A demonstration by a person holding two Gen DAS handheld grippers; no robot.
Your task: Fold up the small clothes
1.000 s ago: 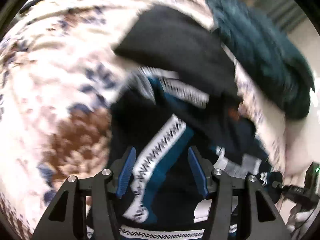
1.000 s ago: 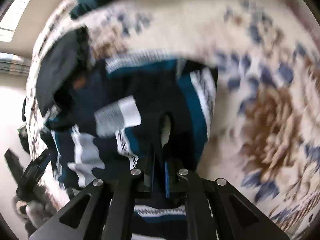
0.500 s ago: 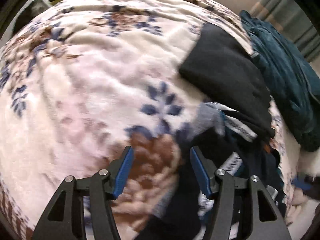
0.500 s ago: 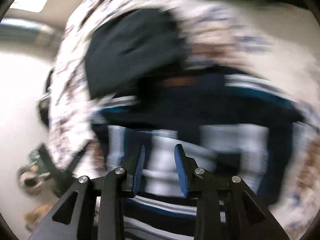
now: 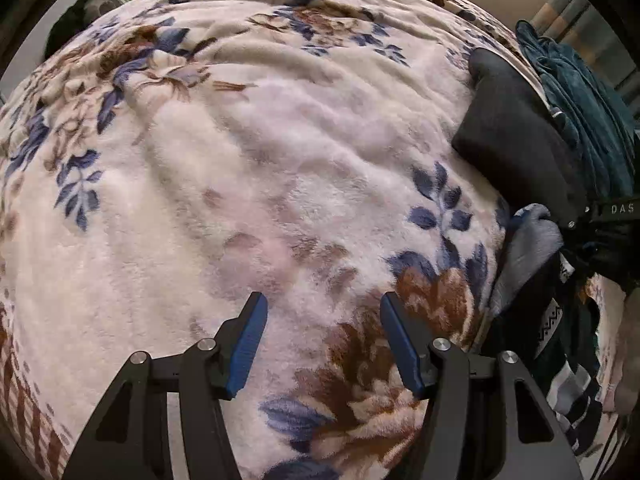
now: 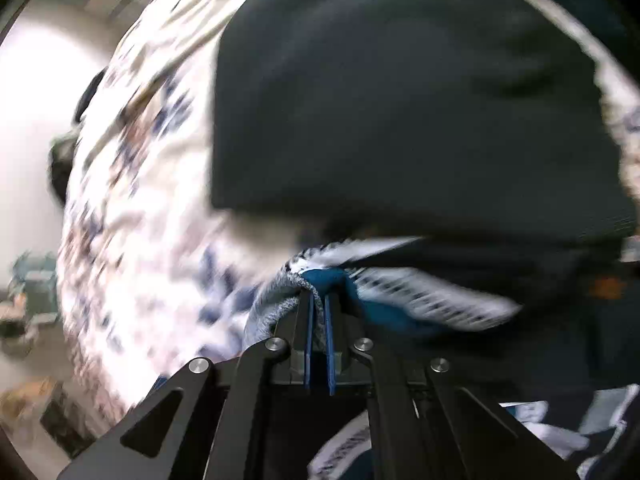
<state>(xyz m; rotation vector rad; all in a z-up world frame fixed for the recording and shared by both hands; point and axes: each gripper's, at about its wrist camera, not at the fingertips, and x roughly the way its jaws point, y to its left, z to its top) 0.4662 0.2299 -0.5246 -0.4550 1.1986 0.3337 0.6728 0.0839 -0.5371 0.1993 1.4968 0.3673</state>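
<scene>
Both wrist cameras look steeply down, close over the bed's flowered blanket (image 5: 248,168); both views share the black garment (image 6: 400,100) near its edge.

Bed cover: cream fleece blanket (image 5: 248,168), blue and brown flowers.
Far corner: striped curtains (image 5: 592,28).
Wall: pale (image 6: 36,80).

Left gripper (image 5: 322,328) agape over floral blanket (image 5: 248,168), dark folded garment (image 5: 516,140) at right edge.
</scene>
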